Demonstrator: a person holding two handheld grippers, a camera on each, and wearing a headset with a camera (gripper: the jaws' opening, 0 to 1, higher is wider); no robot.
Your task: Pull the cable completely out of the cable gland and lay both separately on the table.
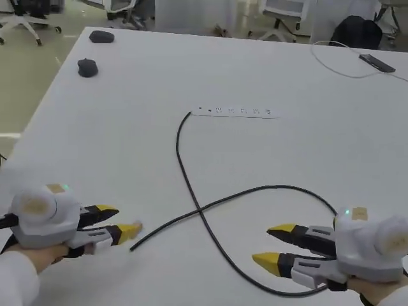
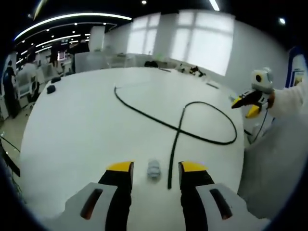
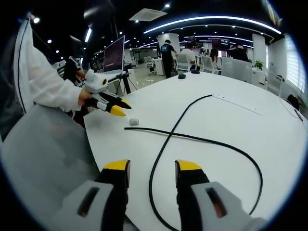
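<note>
Yellow-tipped jaws of the left gripper [image 1: 119, 220] reach in from the lower left of the head view, held in a hand with a white sleeve. Its jaws stand moderately apart and hold nothing. At the lower right, the right gripper [image 1: 273, 244] points leftward, its jaws likewise parted and empty.

Both hover over a large white table [image 1: 306, 146]. A long black cable [image 1: 201, 210] lies on it in a loose loop that crosses over itself between the two grippers. One end runs up to the left end of a flat white strip [image 1: 234, 111] further back on the table. From there the cable comes down between the grippers, curls beneath the right gripper and comes back across itself. Its free end lies on the table just ahead of the left gripper.

In the left gripper view, the cable gland [image 2: 153, 169], a small pale grey piece, sits on the table just beyond the gap between that gripper's jaw tips. The cable's free end lies just beside the gland, closer to the right-hand jaw. Gland and cable appear separate, not joined.

A dark computer mouse [image 1: 87, 67] rests well away, near the far left edge.
</note>
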